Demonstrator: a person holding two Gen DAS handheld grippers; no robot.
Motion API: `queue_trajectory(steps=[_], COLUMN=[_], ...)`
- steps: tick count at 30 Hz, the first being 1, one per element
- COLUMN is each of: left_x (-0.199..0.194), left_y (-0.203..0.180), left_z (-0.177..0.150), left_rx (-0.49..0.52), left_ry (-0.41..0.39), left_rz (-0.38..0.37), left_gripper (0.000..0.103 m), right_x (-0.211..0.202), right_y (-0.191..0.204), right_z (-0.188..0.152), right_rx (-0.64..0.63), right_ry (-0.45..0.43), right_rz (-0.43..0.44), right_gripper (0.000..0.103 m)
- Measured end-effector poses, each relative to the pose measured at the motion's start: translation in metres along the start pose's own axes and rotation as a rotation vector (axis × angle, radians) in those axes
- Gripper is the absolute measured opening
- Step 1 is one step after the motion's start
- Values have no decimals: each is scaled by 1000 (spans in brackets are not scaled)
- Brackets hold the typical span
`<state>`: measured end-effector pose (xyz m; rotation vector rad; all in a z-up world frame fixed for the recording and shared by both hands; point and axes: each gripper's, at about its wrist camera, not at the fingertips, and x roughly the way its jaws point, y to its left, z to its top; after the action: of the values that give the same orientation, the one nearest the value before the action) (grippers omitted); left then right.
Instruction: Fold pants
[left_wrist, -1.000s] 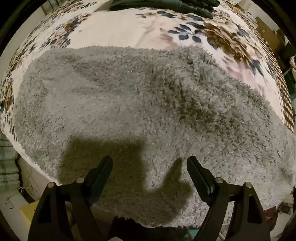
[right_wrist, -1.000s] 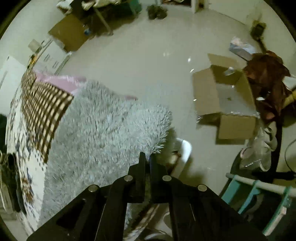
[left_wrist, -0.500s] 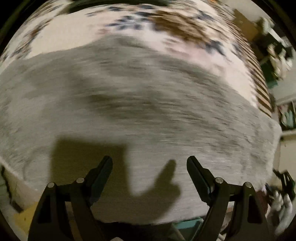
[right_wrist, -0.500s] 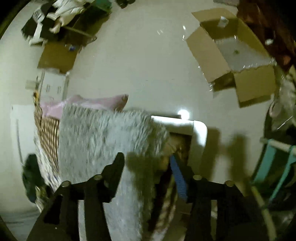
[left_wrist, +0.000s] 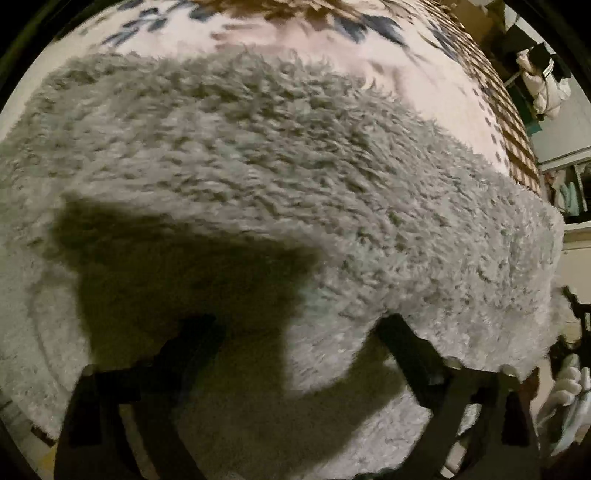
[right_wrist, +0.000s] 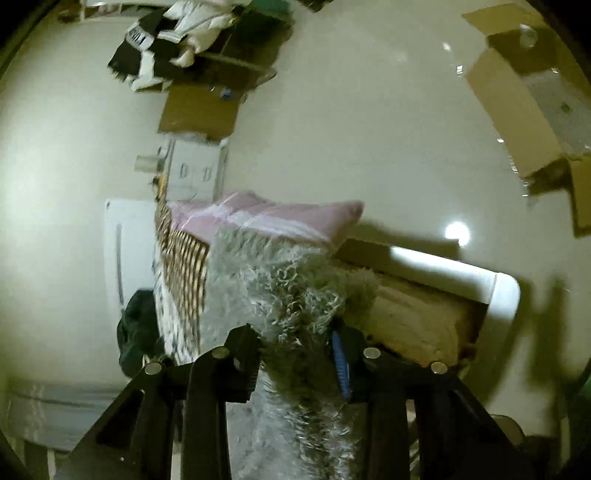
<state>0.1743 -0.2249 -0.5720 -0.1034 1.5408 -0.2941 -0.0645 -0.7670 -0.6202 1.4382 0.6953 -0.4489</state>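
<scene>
The grey fluffy pants lie spread over a floral bedspread and fill most of the left wrist view. My left gripper is open, low over the near edge of the pants; fabric laps over its right finger. In the right wrist view the pants' corner sits between the fingers of my right gripper, which is open around it at the bed's edge.
A pink pillow and checked blanket lie beyond the pants. The white bed frame corner is to the right. An open cardboard box and clothes lie on the floor.
My right gripper has opened from shut and now straddles the pants' corner. My left gripper has moved closer over the near edge of the pants and stays open.
</scene>
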Motion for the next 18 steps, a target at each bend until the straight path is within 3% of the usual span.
queue_trajectory(steps=[2,3,10,12,14,15,18], left_x=[7,9,27,31,31,33,7], left_y=[0,-1,-29,-37,-41,-49,-45], left_z=[5,8,26,25,26,25,17], left_rx=[-13,-15,-18,-20,-22,-27,-50], left_ry=[6,11,29,24,30,31,6], left_rz=[36,46,141,156,156,152,113], left_gripper=[103,103,103,103,103,103,103], right_x=[18,26,45,49,48,44,23], right_y=[-4,-6,-34,-36,-34,-34,-25], right_z=[-1,-1,9,6,2,2,-1], right_rx=[-16,-10,89,65,36,46,73], right_ry=[68,90,74,91,86,66,3], right_rz=[-48,-63,-56,-106,-132,-125,-64], right_gripper=[61,66,67,61,27,20,17])
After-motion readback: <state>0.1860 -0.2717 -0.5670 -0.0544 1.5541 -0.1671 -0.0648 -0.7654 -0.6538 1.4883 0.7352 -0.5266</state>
